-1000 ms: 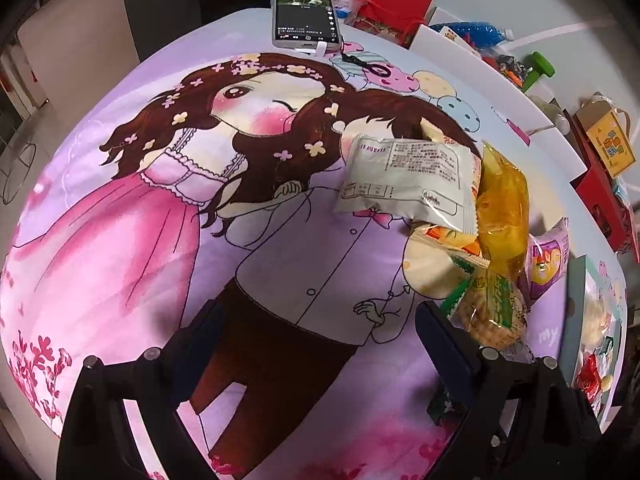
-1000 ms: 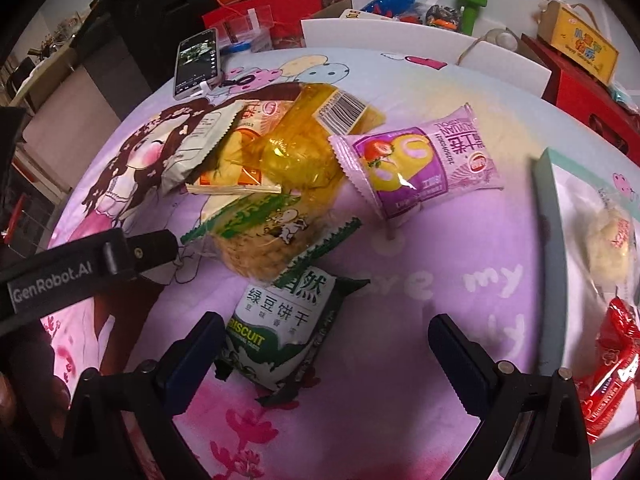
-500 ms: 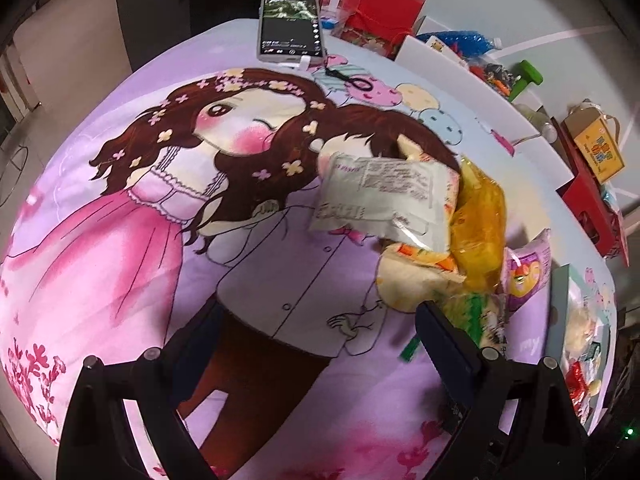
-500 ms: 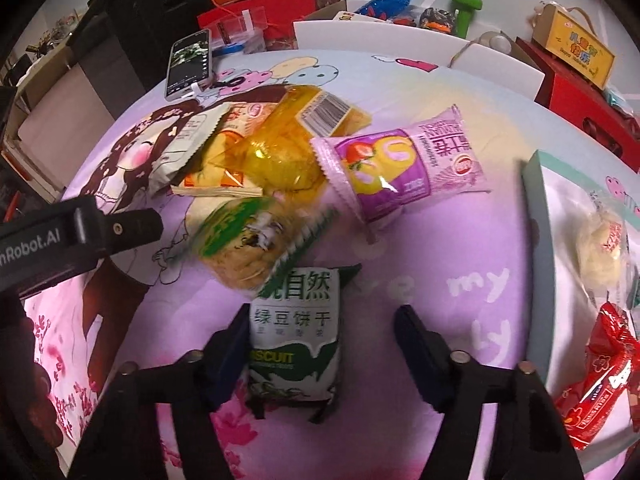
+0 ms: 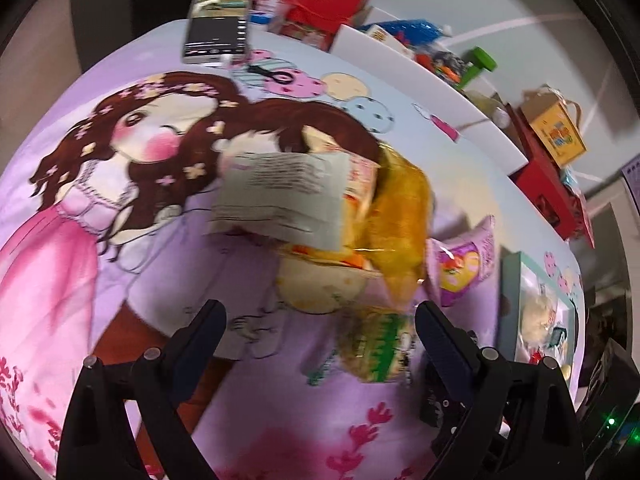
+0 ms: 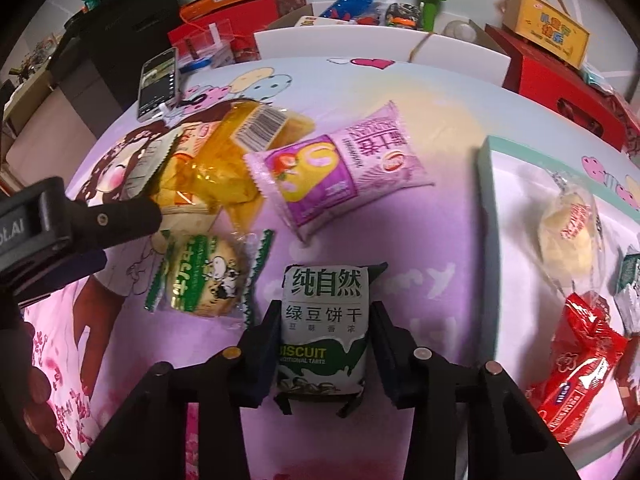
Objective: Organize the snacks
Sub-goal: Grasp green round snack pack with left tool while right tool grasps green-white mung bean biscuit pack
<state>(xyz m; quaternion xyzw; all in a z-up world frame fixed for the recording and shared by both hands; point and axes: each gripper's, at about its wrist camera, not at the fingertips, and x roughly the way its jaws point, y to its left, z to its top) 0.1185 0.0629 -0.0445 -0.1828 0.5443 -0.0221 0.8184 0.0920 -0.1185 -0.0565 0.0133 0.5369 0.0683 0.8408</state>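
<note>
My right gripper [image 6: 325, 316] is shut on a green and white biscuit pack [image 6: 324, 328], its two pads against the pack's sides. Beside it on the cloth lie a green-striped round cake pack [image 6: 204, 276], a purple snack pack [image 6: 340, 172], a yellow bag [image 6: 236, 160] and a pale pack [image 5: 280, 196]. My left gripper [image 5: 320, 320] is open and empty, just in front of the cake pack [image 5: 376, 348]. A teal-rimmed tray [image 6: 486, 216] on the right holds a pale bun pack [image 6: 568, 232] and a red pack [image 6: 576, 364].
A phone [image 6: 158, 76] lies at the far edge of the cartoon-print cloth. Red boxes [image 6: 240, 20], a white board [image 6: 380, 46] and a yellow carton [image 6: 546, 32] crowd the far side. The left gripper's body [image 6: 76, 224] reaches in over the pile's left.
My right gripper moved onto the biscuit pack and closed on it, turning it upright between the pads. My left gripper shifted right toward the snack pile, still open.
</note>
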